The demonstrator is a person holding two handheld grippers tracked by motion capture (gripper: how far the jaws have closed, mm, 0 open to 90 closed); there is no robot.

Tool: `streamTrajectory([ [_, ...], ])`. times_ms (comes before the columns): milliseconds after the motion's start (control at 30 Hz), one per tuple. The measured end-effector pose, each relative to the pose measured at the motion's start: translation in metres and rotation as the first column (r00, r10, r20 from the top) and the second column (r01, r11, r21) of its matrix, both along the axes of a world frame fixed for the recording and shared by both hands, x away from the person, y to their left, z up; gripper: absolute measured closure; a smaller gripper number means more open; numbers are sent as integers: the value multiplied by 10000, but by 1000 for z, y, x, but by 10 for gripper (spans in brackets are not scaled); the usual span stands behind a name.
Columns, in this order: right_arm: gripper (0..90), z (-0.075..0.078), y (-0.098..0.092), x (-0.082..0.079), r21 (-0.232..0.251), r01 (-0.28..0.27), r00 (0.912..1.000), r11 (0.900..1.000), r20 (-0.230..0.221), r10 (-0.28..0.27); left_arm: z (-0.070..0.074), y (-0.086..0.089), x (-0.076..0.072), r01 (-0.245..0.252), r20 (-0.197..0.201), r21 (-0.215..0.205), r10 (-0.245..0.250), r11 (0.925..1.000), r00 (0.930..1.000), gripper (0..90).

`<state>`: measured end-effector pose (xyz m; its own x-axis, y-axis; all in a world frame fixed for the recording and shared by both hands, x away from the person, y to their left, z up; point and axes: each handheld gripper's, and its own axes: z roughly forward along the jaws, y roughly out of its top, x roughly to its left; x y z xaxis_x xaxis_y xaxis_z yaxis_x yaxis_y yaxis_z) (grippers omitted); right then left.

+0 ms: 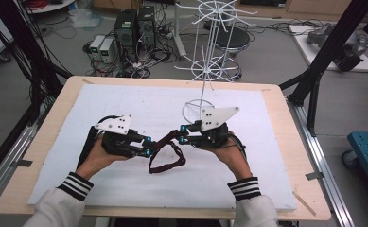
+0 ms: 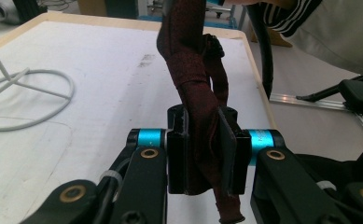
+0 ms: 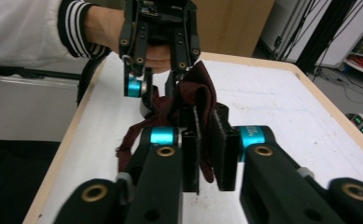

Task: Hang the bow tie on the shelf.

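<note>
A dark red fabric band (image 1: 166, 160) hangs in a loop between my two grippers above the white mat (image 1: 125, 101). My left gripper (image 1: 146, 146) is shut on one end of it; in the left gripper view the band (image 2: 193, 88) runs up from between the pressed jaws of that gripper (image 2: 202, 156). My right gripper (image 1: 184, 134) is shut on the other end, and in the right gripper view a fold of the band (image 3: 201, 91) is pinched between the jaws of that gripper (image 3: 206, 151). Facing it close by is the left gripper (image 3: 157, 86), held in a hand.
A white wire rack (image 1: 209, 61) stands at the mat's far middle, its ring base (image 2: 27, 95) just behind the right gripper. The mat lies on a wooden table (image 1: 54, 113). Computers and cables sit on the floor beyond.
</note>
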<state>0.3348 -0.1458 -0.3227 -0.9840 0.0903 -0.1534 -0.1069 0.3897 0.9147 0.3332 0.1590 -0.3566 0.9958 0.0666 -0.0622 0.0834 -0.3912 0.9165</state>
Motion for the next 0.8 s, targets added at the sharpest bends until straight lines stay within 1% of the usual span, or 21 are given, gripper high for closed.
streamTrajectory([
  [100, 860, 0, 1, 0, -92, -55, 10000, 9999, -28, 55, 0, 0, 0, -68, -116, -3, 68, 10000, 9999, 747],
  [167, 860, 0, 1, 1, -19, -32, 10000, 10000, 45, 32, 0, 1, 0, -102, -118, -24, 102, 9999, 9999, 743],
  [200, 860, 0, 1, 1, 29, -50, 10000, 10000, -68, 50, 0, 1, 1, -102, -133, -24, 102, 9999, 9999, 724],
  [233, 860, 0, 1, 1, 29, -50, 10000, 10000, -68, 50, 0, 1, 1, -140, -150, -69, 139, 9999, 9998, 724],
  [267, 860, 0, 0, 2, 99, -48, 10000, 9999, -5, 49, 0, 1, 1, -237, -187, -147, 234, 9996, 9996, 671],
  [300, 860, 0, -1, 1, 101, 31, 10000, 9999, -38, -31, -1, 1, 2, -201, -280, -393, 190, 9990, 9994, 575],
  [333, 860, 1, -2, 2, 146, 106, 9999, 9998, -3, -106, -1, 1, 2, -201, -280, -393, 190, 9990, 9994, 417],
  [367, 860, 1, -4, 1, 140, 174, 9998, 9998, -108, -172, 0, 0, 1, -743, -219, -340, 736, 9967, 9970, 220],
  [400, 860, 2, -5, 1, 195, 248, 9997, 9995, -20, -248, -1, 0, 0, -1617, 99, -122, 1618, 9868, 9868, 97],
  [433, 860, 2, -6, 1, 192, 316, 9995, 9993, -74, -314, -1, 2, 0, -1741, 175, -223, 1745, 9845, 9845, 66],
  [467, 860, 3, -8, 1, 189, 354, 9994, 9992, -47, -354, -1, 3, 0, -1960, 354, -522, 1979, 9792, 9796, 37],
  [500, 861, 4, -10, 1, 182, 474, 9989, 9987, 60, -476, -1, 6, 1, -2060, 273, -797, 2088, 9753, 9776, 17],
  [533, 861, 4, -11, 1, 251, 533, 9985, 9983, 98, -536, 0, 8, 1, -2289, 266, -844, 2318, 9698, 9724, 17],
  [567, 861, 4, -11, 1, 251, 533, 9985, 9983, 98, -536, 0, 8, 1, -2289, 266, -844, 2318, 9698, 9724, 17],
  [600, 861, 5, -13, 1, 308, 602, 9981, 9977, 96, -605, 0, 10, 1, -2424, 373, -823, 2460, 9667, 9685, 17],
  [633, 861, 7, -18, 0, 382, 879, 9961, 9954, 12, -880, 0, 14, 0, -2477, 327, -1020, 2521, 9635, 9672, 17],
  [667, 861, 8, -20, 1, 487, 933, 9956, 9944, 45, -936, 0, 17, -2, -2591, 474, -1154, 2659, 9589, 9628, 17],
  [700, 861, 9, -22, 1, 533, 1030, 9946, 9933, 94, -1036, 0, 17, -2, -2591, 474, -1154, 2659, 9589, 9628, 17],
  [767, 860, 10, -24, 0, 608, 1132, 9934, 9917, 105, -1140, -2, 24, -4, -2899, 348, -1261, 2963, 9487, 9545, 17],
  [800, 860, 11, -26, 0, 645, 1222, 9923, 9904, 121, -1232, -3, 26, -5, -2968, 405, -1273, 3039, 9464, 9518, 17],
])
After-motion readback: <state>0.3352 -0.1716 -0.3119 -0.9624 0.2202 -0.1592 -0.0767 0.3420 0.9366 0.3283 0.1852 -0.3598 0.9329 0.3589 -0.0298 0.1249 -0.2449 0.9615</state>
